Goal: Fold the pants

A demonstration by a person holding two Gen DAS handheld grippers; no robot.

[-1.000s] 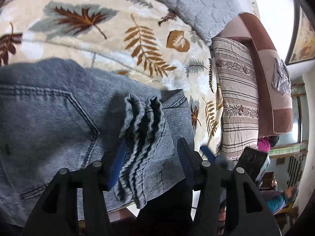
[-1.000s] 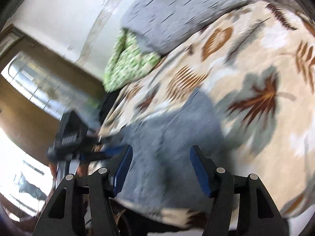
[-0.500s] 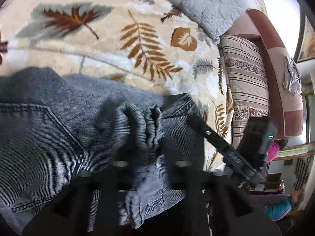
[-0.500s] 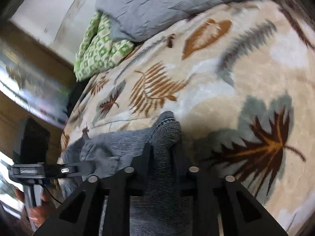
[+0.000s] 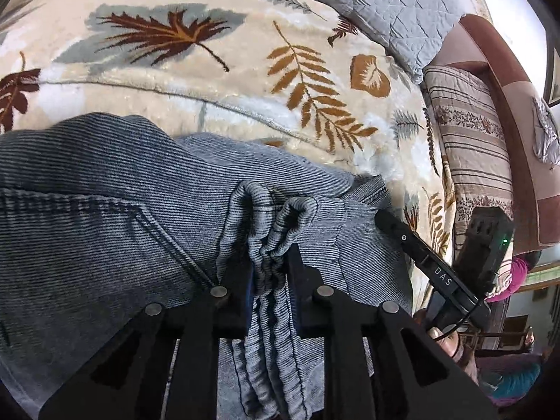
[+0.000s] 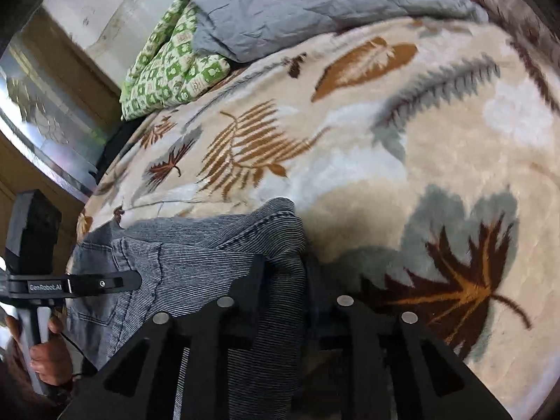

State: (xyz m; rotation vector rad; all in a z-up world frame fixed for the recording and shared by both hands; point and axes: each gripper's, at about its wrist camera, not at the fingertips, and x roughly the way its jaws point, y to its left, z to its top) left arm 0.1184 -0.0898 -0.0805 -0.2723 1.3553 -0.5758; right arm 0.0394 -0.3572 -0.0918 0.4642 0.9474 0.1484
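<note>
Place: a bedroom in a home
Bed cover: plush cream blanket [image 5: 217, 80] with brown and grey leaf prints
Far side: grey quilted comforter [image 6: 315, 3], green patterned quilt [image 6: 171, 66] at far left
Right: striped pillow [image 5: 469, 161] against a brown padded headboard [image 5: 518, 133]

Soft daylight, fisheye-warped edges, dark corners, slight motion blur
</note>
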